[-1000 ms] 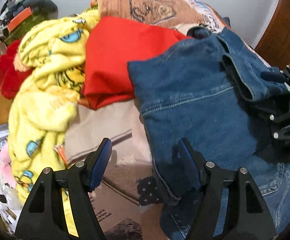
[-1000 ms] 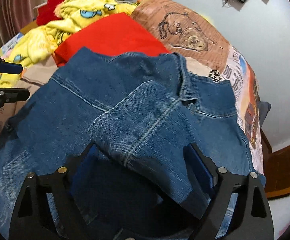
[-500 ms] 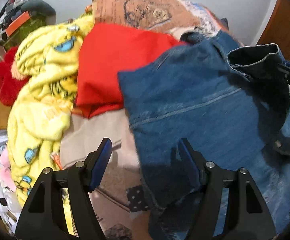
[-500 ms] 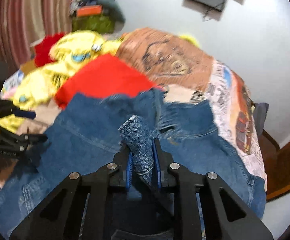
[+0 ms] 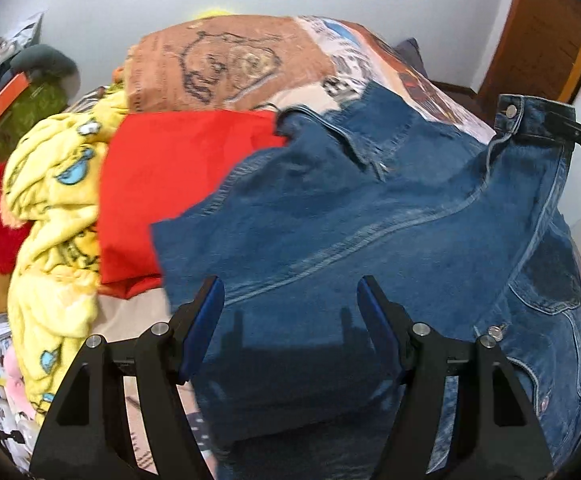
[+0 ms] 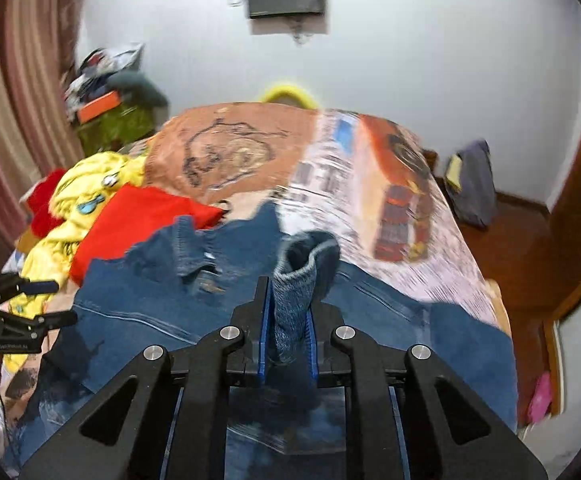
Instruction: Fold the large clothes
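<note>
A blue denim jacket [image 5: 370, 220] lies spread on the bed; it also shows in the right wrist view [image 6: 138, 320]. My right gripper [image 6: 288, 320] is shut on the jacket's sleeve cuff [image 6: 302, 272] and holds it lifted. In the left wrist view the raised cuff [image 5: 530, 120] shows at the upper right, with a black finger of that gripper behind it. My left gripper [image 5: 290, 308] is open and empty, its jaws wide apart just above the jacket's near panel. It also shows at the left edge of the right wrist view [image 6: 46, 300].
A red garment [image 5: 162, 184] and a yellow fleece blanket [image 5: 50, 208] lie left of the jacket. A brown printed pillow [image 5: 226, 64] sits at the bed's far end. A wooden door [image 5: 542, 28] stands at right.
My right gripper closed on the sleeve cuff and lifted it up and back. My left gripper stayed open while its view shifted over the jacket.
</note>
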Demonstrator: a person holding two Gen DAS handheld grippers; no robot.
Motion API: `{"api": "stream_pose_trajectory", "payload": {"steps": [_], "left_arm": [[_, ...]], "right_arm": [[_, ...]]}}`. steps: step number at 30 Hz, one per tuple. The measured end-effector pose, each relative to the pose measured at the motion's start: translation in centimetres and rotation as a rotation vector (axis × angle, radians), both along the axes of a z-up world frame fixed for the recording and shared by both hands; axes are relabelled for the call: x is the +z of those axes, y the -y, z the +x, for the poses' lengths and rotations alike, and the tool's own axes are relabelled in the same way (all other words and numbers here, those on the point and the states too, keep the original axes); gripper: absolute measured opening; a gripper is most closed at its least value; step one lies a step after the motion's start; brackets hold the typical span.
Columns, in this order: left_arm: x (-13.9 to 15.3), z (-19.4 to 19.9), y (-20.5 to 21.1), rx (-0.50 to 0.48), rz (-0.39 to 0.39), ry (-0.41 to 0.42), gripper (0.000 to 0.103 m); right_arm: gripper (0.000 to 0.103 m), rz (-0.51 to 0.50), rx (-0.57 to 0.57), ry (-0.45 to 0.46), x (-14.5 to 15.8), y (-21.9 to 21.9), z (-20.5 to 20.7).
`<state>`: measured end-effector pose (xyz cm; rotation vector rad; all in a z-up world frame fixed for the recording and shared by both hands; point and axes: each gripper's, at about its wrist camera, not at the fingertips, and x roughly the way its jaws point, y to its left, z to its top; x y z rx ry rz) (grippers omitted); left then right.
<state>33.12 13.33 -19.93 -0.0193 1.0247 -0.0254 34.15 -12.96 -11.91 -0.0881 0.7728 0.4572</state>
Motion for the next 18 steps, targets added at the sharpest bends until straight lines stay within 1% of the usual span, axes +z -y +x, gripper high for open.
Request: {"api": "stream_pose_trajectory", "payload": {"steps": [2,4,7,11,14,17,18], "left_arm": [[-0.8,0.5,1.0,-0.015,0.008,-0.02,0.068],[-1.9,0.9,1.7,-0.022,0.016,-0.054,0.068],[-3.1,1.3,2.2,-0.019,0.01,-0.097,0.068],[-3.6,1.2,2.3,-0.013,0.016,-0.11,0.068],[-2.8,1.1,2.1,-0.012,0.009,-0.1,0.068],[-1.8,0.9,2.1,-0.008,0.008,-0.077,0.068],[-1.5,0.8,2.2,-0.007,0.01,-0.07,0.068]], "right_arm": [[0.012,0.027,-0.025,-0.044,-1.2,1.6,0.3],[0.01,0.03,-0.047,-0.079,-2.4,2.9,0.5],[0.01,0.085,-0.067,-0.14,-4.2,4.6,0.6],[0.01,0.086,-0.083,-0.175,-5.7,5.7,0.5],[0.01,0.117,-0.078,-0.17,-5.2,6.4,0.6],[0.009,0.111,-0.087,-0.098,-3.2,6.3,0.3],[0.008,0.094,-0.096,-0.054,-2.1,6.3,0.0]]}}
